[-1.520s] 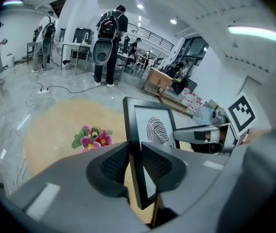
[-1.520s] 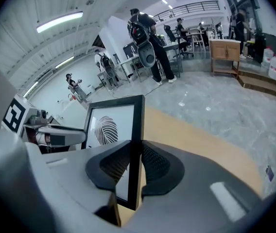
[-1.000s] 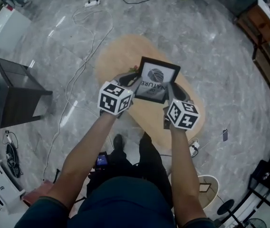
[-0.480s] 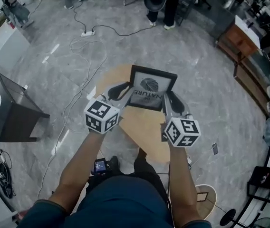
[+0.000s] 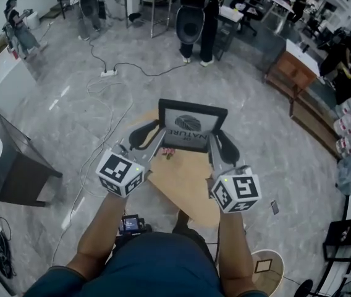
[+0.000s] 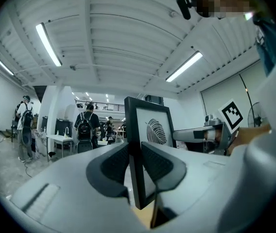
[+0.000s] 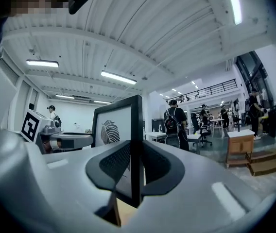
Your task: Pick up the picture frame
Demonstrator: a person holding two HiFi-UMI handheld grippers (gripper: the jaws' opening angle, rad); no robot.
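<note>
The black picture frame (image 5: 192,127), showing a leaf print, stands upright in the air above the far end of the oval wooden table (image 5: 185,184), facing the person. The left gripper (image 5: 154,135) is clamped on the frame's left edge, with the dark pads pressed on its front and back. The right gripper (image 5: 218,140) is clamped the same way on the right edge. Both marker cubes sit close to the person's hands. A small reddish object (image 5: 166,154), perhaps a wrapper, lies on the table below the frame.
</note>
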